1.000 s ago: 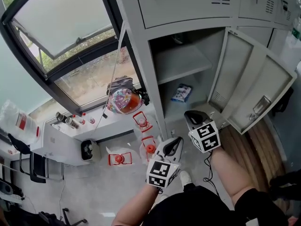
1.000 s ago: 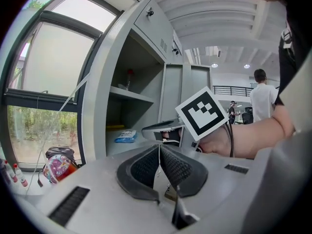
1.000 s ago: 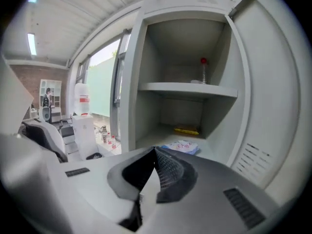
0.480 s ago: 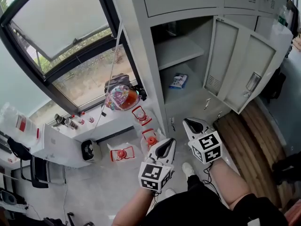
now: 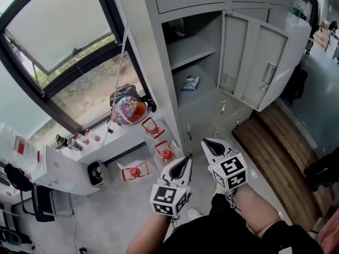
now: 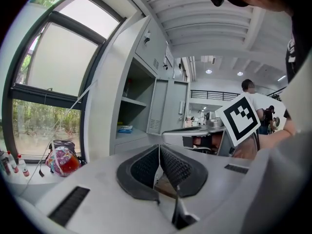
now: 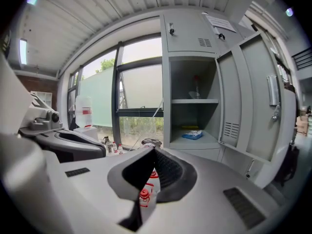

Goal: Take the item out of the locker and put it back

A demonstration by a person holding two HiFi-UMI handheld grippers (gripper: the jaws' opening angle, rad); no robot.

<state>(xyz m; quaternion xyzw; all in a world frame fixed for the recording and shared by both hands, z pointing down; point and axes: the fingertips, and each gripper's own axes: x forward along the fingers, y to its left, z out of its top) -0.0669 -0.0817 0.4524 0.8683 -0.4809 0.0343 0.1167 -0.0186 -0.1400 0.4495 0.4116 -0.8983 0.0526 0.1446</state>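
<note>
A small blue and white packet [image 5: 190, 82] lies on the lower shelf of the open grey locker [image 5: 192, 51]. It also shows in the left gripper view [image 6: 125, 128] and the right gripper view [image 7: 194, 134]. The locker door [image 5: 254, 57] stands swung out to the right. Both grippers hang low in front of the locker, well short of it. My left gripper [image 5: 185, 161] [image 6: 159, 148] is shut with nothing between its pads. My right gripper [image 5: 208, 142] [image 7: 153, 150] is shut and empty too, a little nearer the locker.
A colourful round bag [image 5: 128, 110] hangs by the window sill left of the locker, with small bottles [image 5: 79, 139] along the sill. Red-capped things [image 5: 134, 172] sit on the floor below. A wooden floor strip [image 5: 280, 152] runs right of the door.
Both grippers have drawn back from the locker toward the person, staying shut. The locker and its packet now look farther away and the door's free edge sits closer to the opening.
</note>
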